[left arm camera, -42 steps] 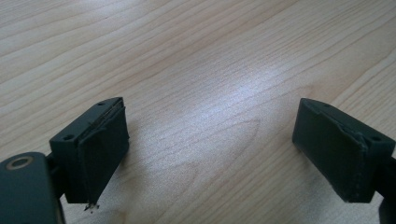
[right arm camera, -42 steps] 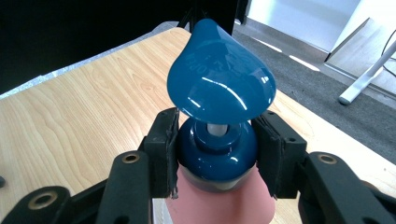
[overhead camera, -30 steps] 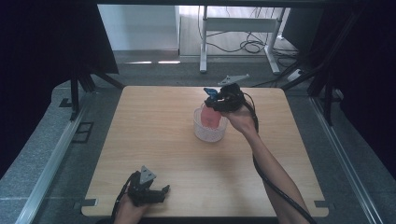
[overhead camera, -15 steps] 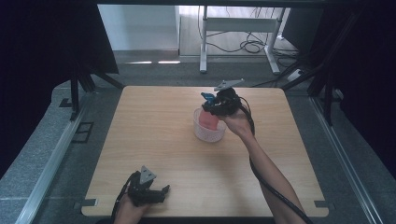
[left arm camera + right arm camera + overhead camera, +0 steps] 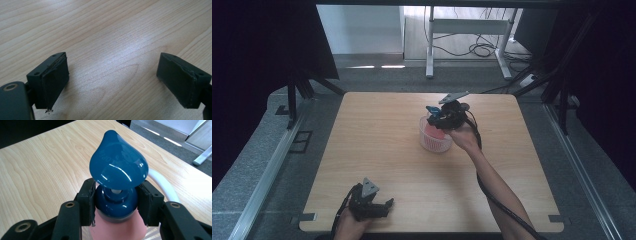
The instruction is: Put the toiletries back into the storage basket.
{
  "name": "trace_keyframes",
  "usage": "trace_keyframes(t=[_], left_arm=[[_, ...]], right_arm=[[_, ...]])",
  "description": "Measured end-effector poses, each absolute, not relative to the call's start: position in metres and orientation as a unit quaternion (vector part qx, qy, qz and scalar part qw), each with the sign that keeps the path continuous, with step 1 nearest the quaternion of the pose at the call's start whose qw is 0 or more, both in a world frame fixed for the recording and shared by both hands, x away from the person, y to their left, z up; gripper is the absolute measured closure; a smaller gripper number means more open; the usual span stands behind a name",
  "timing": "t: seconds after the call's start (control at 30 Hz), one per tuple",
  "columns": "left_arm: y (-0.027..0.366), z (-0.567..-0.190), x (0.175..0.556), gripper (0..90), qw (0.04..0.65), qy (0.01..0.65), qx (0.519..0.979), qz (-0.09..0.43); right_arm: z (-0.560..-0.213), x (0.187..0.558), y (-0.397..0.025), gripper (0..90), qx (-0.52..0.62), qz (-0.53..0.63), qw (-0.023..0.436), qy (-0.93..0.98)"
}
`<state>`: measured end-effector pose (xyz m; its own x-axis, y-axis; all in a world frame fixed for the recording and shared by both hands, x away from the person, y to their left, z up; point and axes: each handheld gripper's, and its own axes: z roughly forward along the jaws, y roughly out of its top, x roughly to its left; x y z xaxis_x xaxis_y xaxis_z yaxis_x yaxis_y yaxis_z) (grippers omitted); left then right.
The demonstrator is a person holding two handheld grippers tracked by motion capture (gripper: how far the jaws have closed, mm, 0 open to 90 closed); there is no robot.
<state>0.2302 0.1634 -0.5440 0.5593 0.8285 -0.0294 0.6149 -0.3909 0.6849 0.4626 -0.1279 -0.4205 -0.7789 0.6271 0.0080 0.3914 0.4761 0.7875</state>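
The right claw (image 5: pixel 116 202) is clamped on the dark blue cap (image 5: pixel 116 203) of a pink bottle (image 5: pixel 117 230), its two black pads pressing the cap from either side just beneath a blue teardrop-shaped top (image 5: pixel 117 167). In the high view that bottle (image 5: pixel 435 134) stands inside a white see-through basket (image 5: pixel 434 142) near the far middle of the table (image 5: pixel 377 150), with the right claw (image 5: pixel 439 116) directly above it. A curved white rim of the basket (image 5: pixel 160 182) shows behind the bottle in the right gripper view. Judging from this, the grasp itself is done, and what is left depends on the direction of travel: either the bottle is about to be let go in the basket or it is about to be lifted clear, and these pictures alone do not settle which. The left claw (image 5: pixel 377 207) rests at the near edge of the table, well apart from the basket, its jaws spread wide over bare wood with nothing between them, so it seems to have no part in this step. Compared with a second ago, the right hand has shifted a little toward the far side of the table, while the basket and the left claw sit where they were.
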Motion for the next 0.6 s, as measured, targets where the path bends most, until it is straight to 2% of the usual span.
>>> trace_keyframes(t=[0.6], left_arm=[[0.163, -0.544, 0.230, 10.4, 0.331, 0.441, 0.819, 0.161]], right_arm=[[-0.435, 0.464, -0.136, 52.1, 0.309, 0.416, 0.131, 0.845]])
